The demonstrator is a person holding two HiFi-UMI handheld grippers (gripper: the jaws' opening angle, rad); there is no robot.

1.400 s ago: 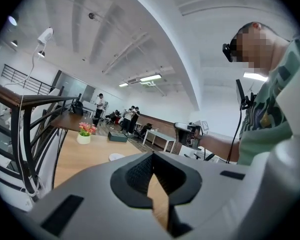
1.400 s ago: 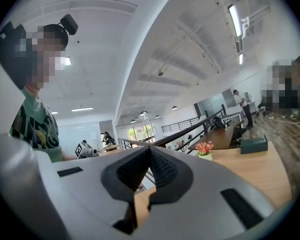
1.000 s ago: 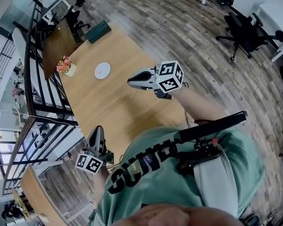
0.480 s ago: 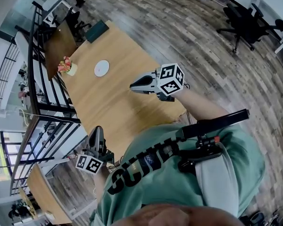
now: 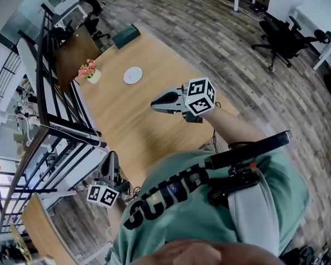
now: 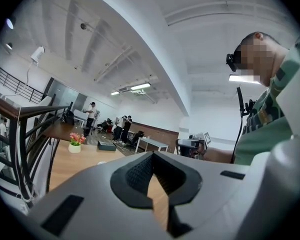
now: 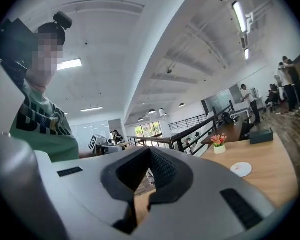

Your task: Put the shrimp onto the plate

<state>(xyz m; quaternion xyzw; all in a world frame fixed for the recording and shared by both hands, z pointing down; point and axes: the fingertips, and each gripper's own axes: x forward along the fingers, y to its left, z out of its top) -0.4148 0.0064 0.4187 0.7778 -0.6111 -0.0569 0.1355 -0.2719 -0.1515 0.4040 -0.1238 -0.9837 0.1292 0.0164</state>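
Observation:
A small white plate [image 5: 133, 74] lies on the far part of the long wooden table [image 5: 127, 120]; it also shows in the right gripper view as the plate [image 7: 241, 169]. I cannot make out a shrimp in any view. My right gripper [image 5: 153, 103] hovers level over the table's near middle, well short of the plate, jaws shut and empty [image 7: 149, 151]. My left gripper [image 5: 110, 155] hangs off the table's near left corner, beside the railing, also shut with nothing in it [image 6: 152, 155].
A pot of pink flowers [image 5: 89, 72] stands left of the plate, and a dark box [image 5: 126, 36] lies at the table's far end. A black railing [image 5: 55, 98] runs along the table's left side. Office chairs [image 5: 284, 35] stand on the floor at right.
The person has shifted along the table with both grippers; the plate, flower pot and box now sit further right and up in the head view. Both jaws stay shut.

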